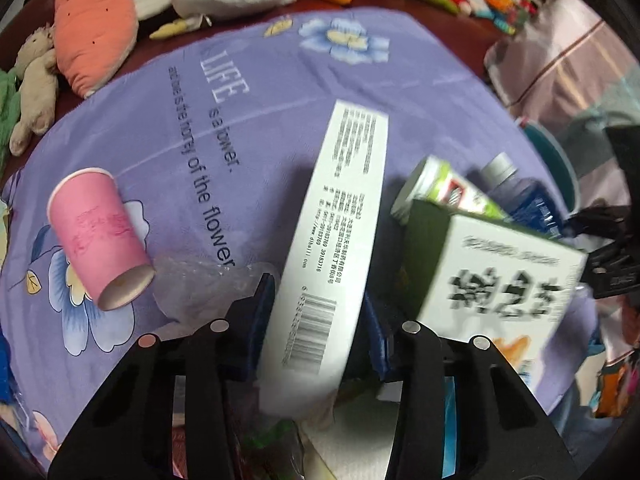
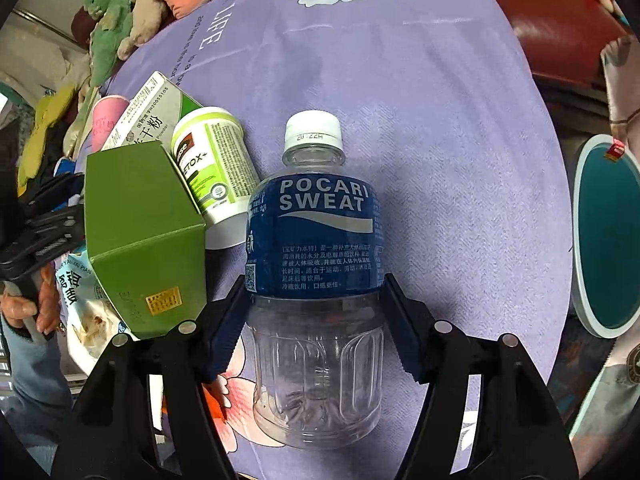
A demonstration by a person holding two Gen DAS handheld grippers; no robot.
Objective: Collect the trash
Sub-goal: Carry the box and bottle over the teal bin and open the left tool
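A home bedroom, by the look. A purple flowered blanket [image 1: 280,92] spreads ahead of the grippers. Plush toys [image 1: 96,20] line its far edge.

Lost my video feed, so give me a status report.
Left gripper shut on white carton. Right gripper jaws around Pocari bottle, grip unconfirmed. Green box and supplement jar crowd bottle's left.

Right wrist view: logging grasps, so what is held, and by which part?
The Pocari Sweat bottle, with the right gripper jaws at its middle, by the label's lower edge.

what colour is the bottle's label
Blue with white lettering; the bottle shows best in the right wrist view.
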